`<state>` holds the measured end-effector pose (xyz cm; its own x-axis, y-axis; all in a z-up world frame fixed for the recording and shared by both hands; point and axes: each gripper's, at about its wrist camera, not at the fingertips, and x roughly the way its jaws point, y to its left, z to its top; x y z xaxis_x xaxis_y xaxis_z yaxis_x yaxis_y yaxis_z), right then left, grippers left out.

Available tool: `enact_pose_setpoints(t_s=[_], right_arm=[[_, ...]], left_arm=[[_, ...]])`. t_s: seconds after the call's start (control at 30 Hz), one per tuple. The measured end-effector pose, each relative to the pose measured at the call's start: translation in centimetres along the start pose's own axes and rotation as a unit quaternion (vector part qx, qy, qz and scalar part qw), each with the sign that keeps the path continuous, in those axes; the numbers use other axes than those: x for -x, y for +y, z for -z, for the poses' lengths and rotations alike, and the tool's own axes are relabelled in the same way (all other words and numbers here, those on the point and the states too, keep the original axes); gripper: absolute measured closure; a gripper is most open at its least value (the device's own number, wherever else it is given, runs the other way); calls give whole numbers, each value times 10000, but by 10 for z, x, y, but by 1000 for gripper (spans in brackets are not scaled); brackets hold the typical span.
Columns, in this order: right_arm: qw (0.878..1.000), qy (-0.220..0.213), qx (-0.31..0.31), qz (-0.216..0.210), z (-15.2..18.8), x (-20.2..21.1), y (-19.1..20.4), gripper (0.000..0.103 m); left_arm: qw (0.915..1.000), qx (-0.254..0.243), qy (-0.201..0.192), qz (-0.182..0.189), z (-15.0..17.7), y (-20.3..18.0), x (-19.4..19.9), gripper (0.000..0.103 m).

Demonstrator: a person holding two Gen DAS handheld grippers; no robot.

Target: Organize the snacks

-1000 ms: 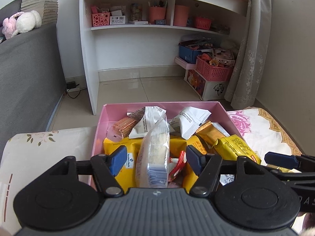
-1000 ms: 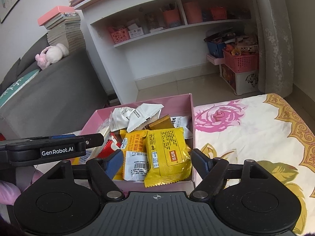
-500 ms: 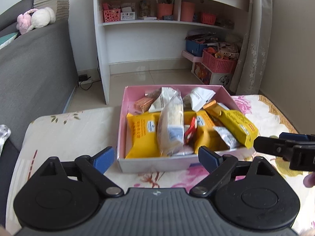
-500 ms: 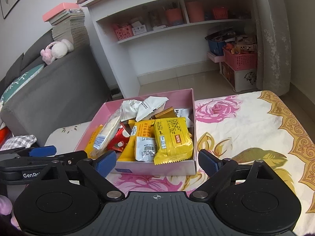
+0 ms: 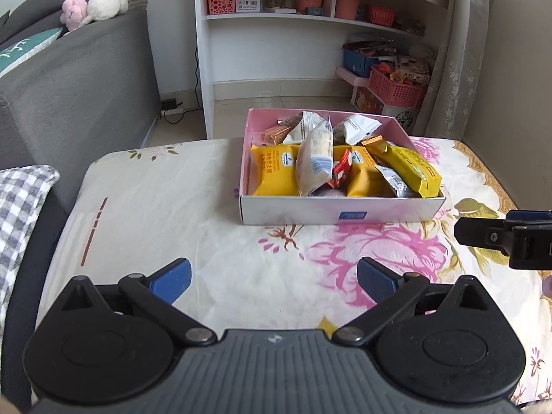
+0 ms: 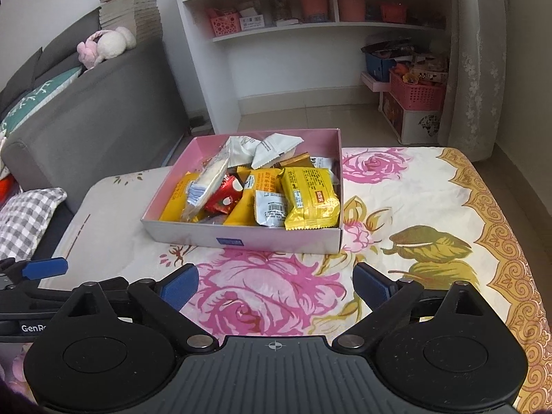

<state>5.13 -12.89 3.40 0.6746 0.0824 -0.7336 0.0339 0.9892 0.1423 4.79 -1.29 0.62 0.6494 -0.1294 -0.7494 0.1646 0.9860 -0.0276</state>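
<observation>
1. Rose-printed cream cloth [image 6: 396,186] covers the table, with a white shelf unit [image 5: 276,24] behind it.
2. On the cloth sits a pink-lined cardboard box [image 6: 248,238] filled with yellow, white and red snack packets [image 6: 310,196].
3. Left gripper [image 5: 274,277] and right gripper [image 6: 276,283] both hover wide apart and empty, on the near side of the box.

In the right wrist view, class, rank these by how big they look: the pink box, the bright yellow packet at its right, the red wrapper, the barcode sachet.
1. pink box
2. bright yellow packet
3. red wrapper and barcode sachet: look alike, partly hidden.
</observation>
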Motion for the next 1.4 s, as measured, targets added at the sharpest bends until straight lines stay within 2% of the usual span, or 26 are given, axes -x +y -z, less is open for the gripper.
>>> enact_pose_setpoints(t_s=[0.2,0.4,0.57,0.73,1.4], right_arm=[[9998,18,-4,215,9,21,13,2],[9991,17,60,426,12,34,18,2],[9976,22,307,618,14,35,23,2],[9978,106,269,591,16,32,20,2],[9979,183,282,550,20,30,19,2]], left_arm=[[9999,151,-11,-7,8,-1,19,0],[9992,266,-28,-284,18,-2,32,0],[9990,224,80,-366,21,-7,33,0],[9983,314,125,-481,22,-6,34,0],[9991,249,104,-338,24,-10,39,0]])
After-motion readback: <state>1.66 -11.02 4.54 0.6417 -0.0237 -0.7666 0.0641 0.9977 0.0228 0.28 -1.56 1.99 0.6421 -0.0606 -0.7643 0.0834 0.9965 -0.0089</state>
